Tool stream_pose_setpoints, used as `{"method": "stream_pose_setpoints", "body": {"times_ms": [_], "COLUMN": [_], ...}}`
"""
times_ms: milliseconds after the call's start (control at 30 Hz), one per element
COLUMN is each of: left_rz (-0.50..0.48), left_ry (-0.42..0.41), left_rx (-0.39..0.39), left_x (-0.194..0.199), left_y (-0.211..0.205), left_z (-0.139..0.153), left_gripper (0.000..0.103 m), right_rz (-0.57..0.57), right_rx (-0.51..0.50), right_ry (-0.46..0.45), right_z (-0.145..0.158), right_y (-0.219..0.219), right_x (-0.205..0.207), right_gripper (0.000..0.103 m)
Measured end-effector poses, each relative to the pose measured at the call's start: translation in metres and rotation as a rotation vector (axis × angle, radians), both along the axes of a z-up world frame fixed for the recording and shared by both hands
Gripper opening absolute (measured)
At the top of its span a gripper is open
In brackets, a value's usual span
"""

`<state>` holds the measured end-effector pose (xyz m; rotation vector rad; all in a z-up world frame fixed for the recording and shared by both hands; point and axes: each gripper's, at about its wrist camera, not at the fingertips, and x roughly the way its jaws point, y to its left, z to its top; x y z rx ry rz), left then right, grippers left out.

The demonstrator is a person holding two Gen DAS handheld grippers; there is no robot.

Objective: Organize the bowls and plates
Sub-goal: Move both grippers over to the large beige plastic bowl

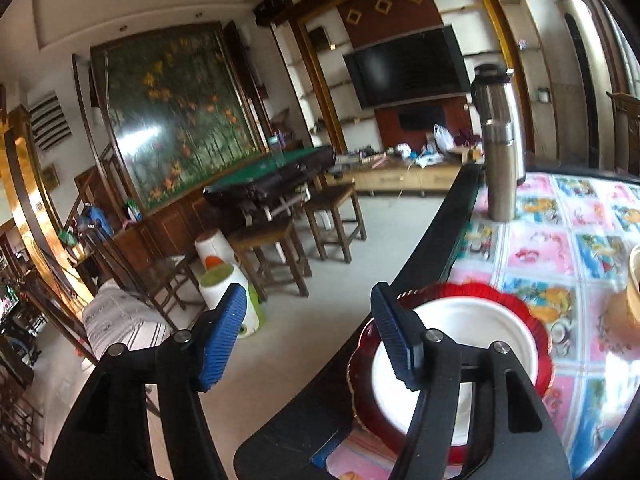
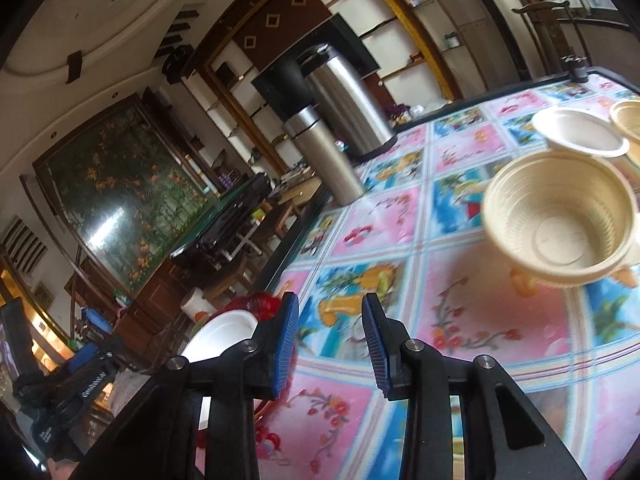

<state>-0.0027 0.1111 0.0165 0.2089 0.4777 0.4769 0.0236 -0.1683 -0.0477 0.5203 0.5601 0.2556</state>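
Two grippers, both spread and holding nothing. Left gripper [image 1: 308, 336] out over the table edge, its right finger above a white plate [image 1: 472, 344] stacked on a red plate [image 1: 532, 320]. Right gripper [image 2: 330, 340] above the patterned tablecloth [image 2: 400, 216]; ahead to its right a beige bowl [image 2: 560, 220], beyond that a white bowl [image 2: 580, 132].

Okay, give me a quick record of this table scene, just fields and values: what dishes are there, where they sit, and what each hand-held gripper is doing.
surface: table with a colourful patterned cloth
plates: white plate resting on red plate, at the table's edge
bowls: beige bowl nearest, white bowl behind it, another beige bowl at the frame edge
other items: two steel flasks near the far edge
left hand-held gripper: open, empty, beside the plates
right hand-held gripper: open, empty, above the cloth
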Motion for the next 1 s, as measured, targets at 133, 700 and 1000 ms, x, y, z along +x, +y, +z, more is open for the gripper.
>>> {"method": "stream_pose_setpoints", "body": {"times_ms": [133,700,1000], "left_rz": [-0.040,-0.368,-0.489], "left_ry": [-0.019,0.011,0.114], "left_rx": [0.011,0.036,-0.030], "left_x": [-0.003,0.002,0.030], "left_y": [-0.016,-0.150,-0.207], "left_z": [0.012,0.029,0.016], "left_gripper": [0.066,0.078,0.078], "right_rz": [-0.063,-0.294,-0.353], "right_rx": [0.022,0.046,0.049], "right_ry": [-0.020,-0.071,-0.032], "right_z": [0.005,0.019,0.011], "right_y": [-0.030,-0.143,-0.190], "right_x": [-0.006,-0.034,-0.043], "right_gripper": [0.036,0.039,0.040]}}
